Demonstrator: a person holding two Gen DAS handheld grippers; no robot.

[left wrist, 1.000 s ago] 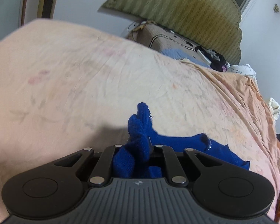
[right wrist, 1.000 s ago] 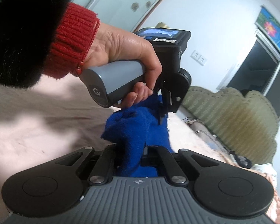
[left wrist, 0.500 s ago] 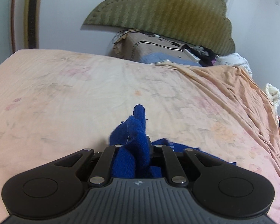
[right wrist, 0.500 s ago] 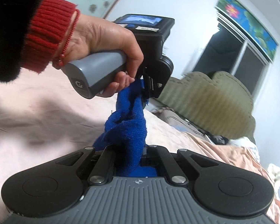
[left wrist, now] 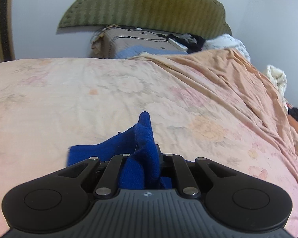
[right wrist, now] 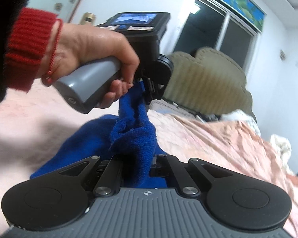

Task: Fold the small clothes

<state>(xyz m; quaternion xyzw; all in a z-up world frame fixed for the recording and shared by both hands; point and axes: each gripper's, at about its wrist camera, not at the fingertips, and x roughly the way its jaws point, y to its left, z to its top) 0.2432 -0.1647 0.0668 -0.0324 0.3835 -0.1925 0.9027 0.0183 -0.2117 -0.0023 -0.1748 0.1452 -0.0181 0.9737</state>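
A small blue knitted garment (left wrist: 141,144) hangs bunched between both grippers above the peach bedsheet (left wrist: 89,99). In the left wrist view my left gripper (left wrist: 144,158) is shut on a bunched edge of it, and a flap trails off to the left. In the right wrist view my right gripper (right wrist: 138,158) is shut on another part of the blue garment (right wrist: 133,132), which stretches up to the left gripper (right wrist: 147,91), held by a hand (right wrist: 93,47) in a red cuff. The fingertips of both grippers are buried in the cloth.
A green padded headboard (left wrist: 145,6) stands at the far end of the bed, with a brown box (left wrist: 133,41) and dark clutter (left wrist: 188,38) in front of it. White cloth (left wrist: 276,77) lies by the right edge. A dark window (right wrist: 218,31) is on the far wall.
Both grippers have swept sideways over the bed with the blue garment held between them, and both views have rolled to a more level horizon. A blue flap now trails left of the left gripper.
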